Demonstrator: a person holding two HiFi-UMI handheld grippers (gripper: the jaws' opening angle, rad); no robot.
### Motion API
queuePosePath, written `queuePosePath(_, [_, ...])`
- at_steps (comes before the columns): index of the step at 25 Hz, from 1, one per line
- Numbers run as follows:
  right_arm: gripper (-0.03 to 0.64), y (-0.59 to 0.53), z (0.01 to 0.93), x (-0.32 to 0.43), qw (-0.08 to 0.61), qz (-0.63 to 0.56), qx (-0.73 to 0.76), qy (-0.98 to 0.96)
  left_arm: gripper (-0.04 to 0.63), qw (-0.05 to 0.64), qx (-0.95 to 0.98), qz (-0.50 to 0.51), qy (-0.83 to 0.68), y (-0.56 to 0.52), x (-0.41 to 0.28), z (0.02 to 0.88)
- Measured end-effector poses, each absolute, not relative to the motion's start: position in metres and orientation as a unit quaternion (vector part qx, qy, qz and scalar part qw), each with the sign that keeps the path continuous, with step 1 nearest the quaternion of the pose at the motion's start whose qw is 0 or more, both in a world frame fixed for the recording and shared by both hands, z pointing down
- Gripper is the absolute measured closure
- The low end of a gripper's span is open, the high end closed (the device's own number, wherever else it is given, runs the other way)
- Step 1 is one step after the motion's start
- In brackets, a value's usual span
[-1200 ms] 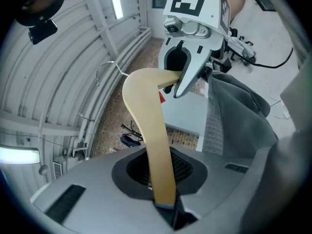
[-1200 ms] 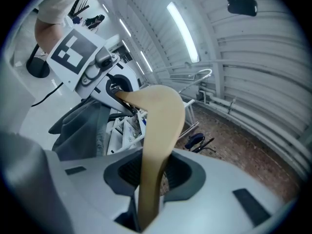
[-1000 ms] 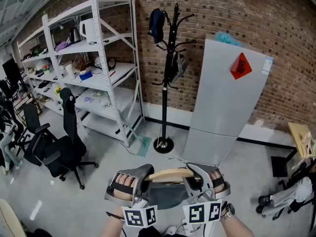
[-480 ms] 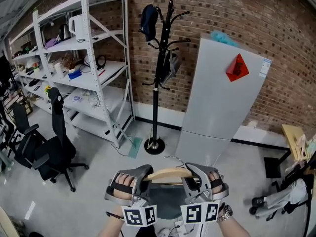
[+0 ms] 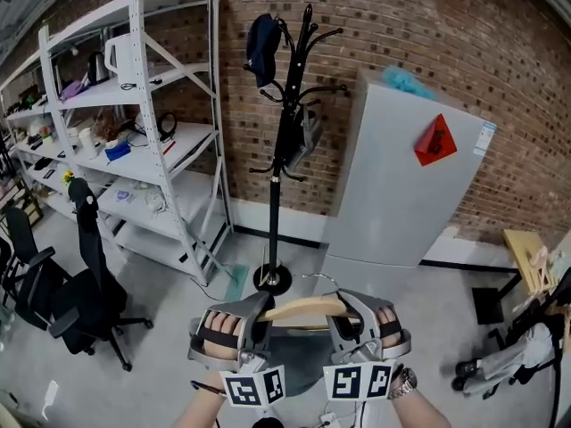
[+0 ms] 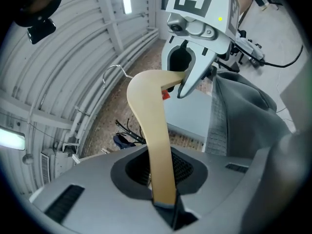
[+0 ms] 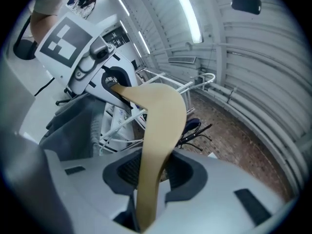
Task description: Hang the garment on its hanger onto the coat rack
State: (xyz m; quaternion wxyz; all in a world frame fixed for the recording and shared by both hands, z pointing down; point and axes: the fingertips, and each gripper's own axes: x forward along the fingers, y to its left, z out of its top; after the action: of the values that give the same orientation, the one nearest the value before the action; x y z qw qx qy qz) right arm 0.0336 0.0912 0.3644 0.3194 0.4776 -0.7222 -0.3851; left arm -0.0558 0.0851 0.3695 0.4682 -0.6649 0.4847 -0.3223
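**Hanger carried level in both grippers, in front of the coat rack**

In the head view the person holds the wooden hanger (image 5: 303,308) level between the two tools; the left gripper (image 5: 260,313) takes its left arm and the right gripper (image 5: 344,317) takes its right arm. The left gripper view shows that gripper's jaws closed on the wood, which runs straight out from between them. In the right gripper view the jaws have just been opening a little; the hanger arm lies between them and they are clamped on it. The wire hook (image 5: 319,280) rises from the middle of the hanger. The grey garment (image 5: 299,362) hangs below the hanger, between the two grippers; it is on the hanger, not on the rack.

The black coat rack (image 5: 281,150) stands ahead on the floor, against the brick wall (image 5: 500,61); it is well apart from the hanger, and the hook touches none of its branches. A dark item (image 5: 261,38) hangs near the top of the rack. A tall grey cabinet (image 5: 393,185) with a red diamond sticker (image 5: 435,141) stands just beside the rack at the right. White metal shelving (image 5: 134,150) with small things on it stands at the left; a black office chair (image 5: 85,283) is in front of it.
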Motion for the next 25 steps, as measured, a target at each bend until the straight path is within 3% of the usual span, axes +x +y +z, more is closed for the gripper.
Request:
queuePosePath(4, [0.500, 0.067, 0.361, 0.020, 0.318, -0.391, 0.485, -0.715, 0.546, 0.473, -0.663, -0.315, 0.487, 0.058, -0.070, 0.364])
queuePosePath(16, [0.492, 0.003, 0.353, -0.004, 0.314, -0.401, 0.481, -0.714, 0.462, 0.478, -0.656, -0.303, 0.499, -0.005, -0.097, 0.349])
queuePosePath(25, [0.485, -0.079, 0.361, 0.003, 0.304, -0.402, 0.462, -0.730, 0.459, 0.462, -0.650, -0.336, 0.501, -0.084, -0.090, 0.362])
